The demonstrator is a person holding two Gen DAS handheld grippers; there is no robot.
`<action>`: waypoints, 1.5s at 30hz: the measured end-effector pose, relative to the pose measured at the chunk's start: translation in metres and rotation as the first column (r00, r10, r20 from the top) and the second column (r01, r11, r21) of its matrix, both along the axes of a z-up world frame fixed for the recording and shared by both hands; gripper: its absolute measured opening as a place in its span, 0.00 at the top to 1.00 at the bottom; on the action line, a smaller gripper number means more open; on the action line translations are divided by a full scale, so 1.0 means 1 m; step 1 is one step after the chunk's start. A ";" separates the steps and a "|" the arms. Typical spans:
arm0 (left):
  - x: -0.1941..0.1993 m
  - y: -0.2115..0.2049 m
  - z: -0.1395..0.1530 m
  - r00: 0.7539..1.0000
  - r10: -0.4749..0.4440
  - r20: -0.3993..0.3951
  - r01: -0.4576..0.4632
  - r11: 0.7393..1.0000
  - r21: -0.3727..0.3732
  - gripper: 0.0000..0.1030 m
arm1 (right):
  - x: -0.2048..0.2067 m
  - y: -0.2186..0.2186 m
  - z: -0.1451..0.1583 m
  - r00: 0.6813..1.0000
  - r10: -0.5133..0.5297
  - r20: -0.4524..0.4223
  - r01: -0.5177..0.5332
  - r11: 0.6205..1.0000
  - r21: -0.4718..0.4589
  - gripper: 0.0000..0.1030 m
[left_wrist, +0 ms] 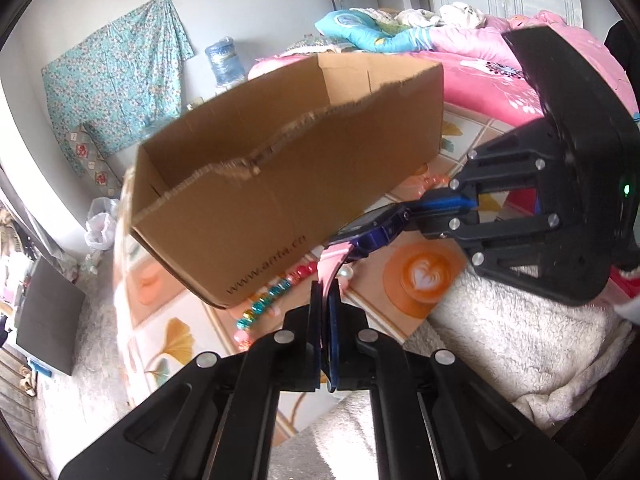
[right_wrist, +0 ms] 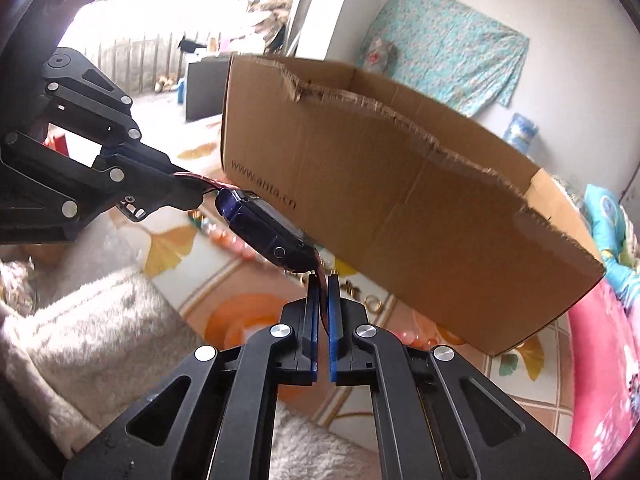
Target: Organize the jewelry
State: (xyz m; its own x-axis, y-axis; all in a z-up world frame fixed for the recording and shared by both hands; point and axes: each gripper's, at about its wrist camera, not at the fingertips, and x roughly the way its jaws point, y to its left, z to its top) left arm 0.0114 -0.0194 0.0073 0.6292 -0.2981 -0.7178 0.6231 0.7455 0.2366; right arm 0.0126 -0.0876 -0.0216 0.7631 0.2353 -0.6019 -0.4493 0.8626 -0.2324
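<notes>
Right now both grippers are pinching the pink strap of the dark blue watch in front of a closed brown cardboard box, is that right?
Not quite: the brown cardboard box is open-topped, its torn rim showing in the right wrist view. The rest holds: the left gripper and right gripper each pinch a pink strap end of the dark blue watch in front of it.

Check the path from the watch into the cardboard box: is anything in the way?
The watch, held between both hand-held grippers, left and right, hangs outside the cardboard box, below its torn near wall. Only that wall stands between; the opening itself looks unobstructed.
</notes>
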 end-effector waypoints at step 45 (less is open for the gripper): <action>0.277 -0.030 0.034 0.846 0.185 -0.500 -0.239 0.970 -0.045 0.74 | 0.329 -0.037 -0.019 0.629 -0.057 -0.776 -0.012 0.997 -0.082 0.76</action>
